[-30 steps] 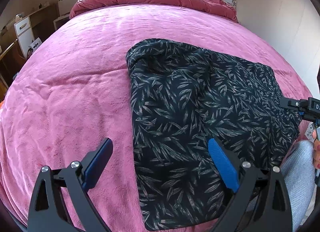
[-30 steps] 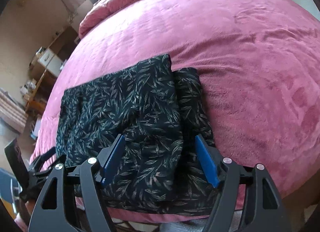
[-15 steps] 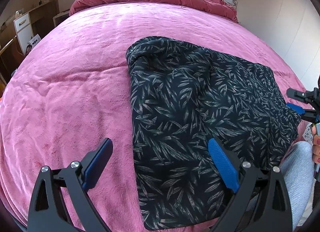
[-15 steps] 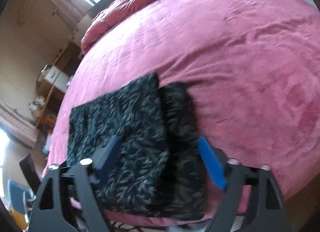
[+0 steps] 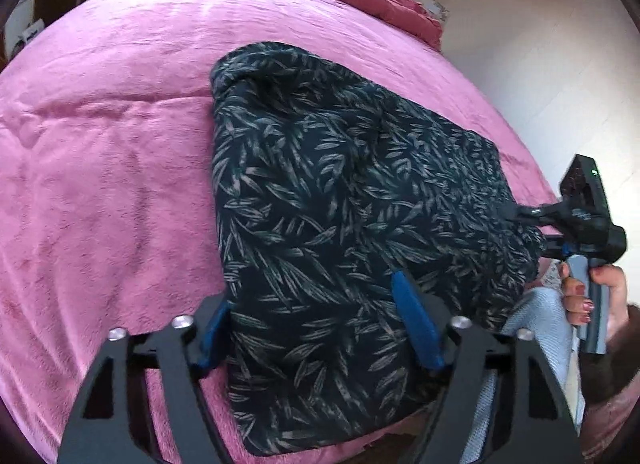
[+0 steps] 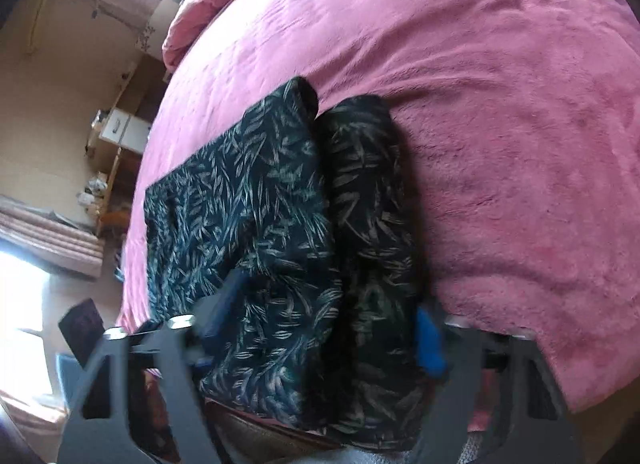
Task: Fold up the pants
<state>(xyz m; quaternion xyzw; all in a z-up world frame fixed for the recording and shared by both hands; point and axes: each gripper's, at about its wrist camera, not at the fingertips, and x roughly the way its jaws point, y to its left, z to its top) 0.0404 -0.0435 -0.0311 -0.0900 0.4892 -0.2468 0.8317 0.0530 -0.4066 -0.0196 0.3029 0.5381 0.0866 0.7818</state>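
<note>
Bed: pink blanket point(image 5: 100, 192), pants point(image 5: 320, 224) folded near its front edge.
Left gripper point(image 5: 316, 328): spread wide, straddling cloth.
Right gripper point(image 6: 320, 328): likewise released — I fear layers slipping if I pinch unevenly.

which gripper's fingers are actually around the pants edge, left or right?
Both straddle the pants. The left gripper brackets the near left corner, fingers wide. The right gripper spans the folded right edge. Neither looks closed on fabric.

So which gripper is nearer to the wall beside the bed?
Right. The right gripper is at the wall-side edge of the pants; the left gripper straddles their opposite near corner, farther from the wall.
</note>
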